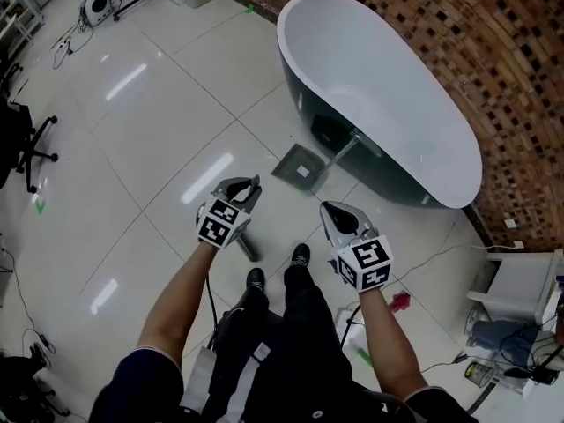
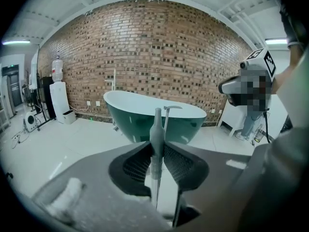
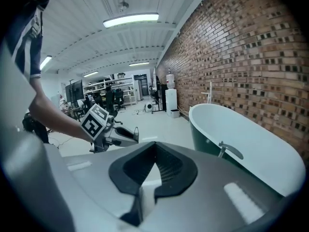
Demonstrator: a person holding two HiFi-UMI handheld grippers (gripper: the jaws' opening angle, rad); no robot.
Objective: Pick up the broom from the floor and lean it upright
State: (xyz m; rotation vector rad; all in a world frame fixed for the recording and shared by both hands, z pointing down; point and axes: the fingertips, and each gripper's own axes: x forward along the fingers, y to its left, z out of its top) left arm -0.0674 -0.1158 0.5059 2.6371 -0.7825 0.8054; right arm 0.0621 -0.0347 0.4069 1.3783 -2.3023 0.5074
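Note:
My left gripper is shut on the grey broom handle, which slants down from the jaws toward the floor by the person's shoes. In the left gripper view the tapered end of the broom handle stands up between the pads of the left gripper. The broom's head is hidden. My right gripper hangs to the right of the handle, apart from it. In the right gripper view the right gripper has its jaws together with nothing in them, and the left gripper shows beyond.
A dark green bathtub stands along the brick wall. A grey dustpan lies on the floor with its handle leaning on the tub. An office chair stands far left. White furniture and cables are at right.

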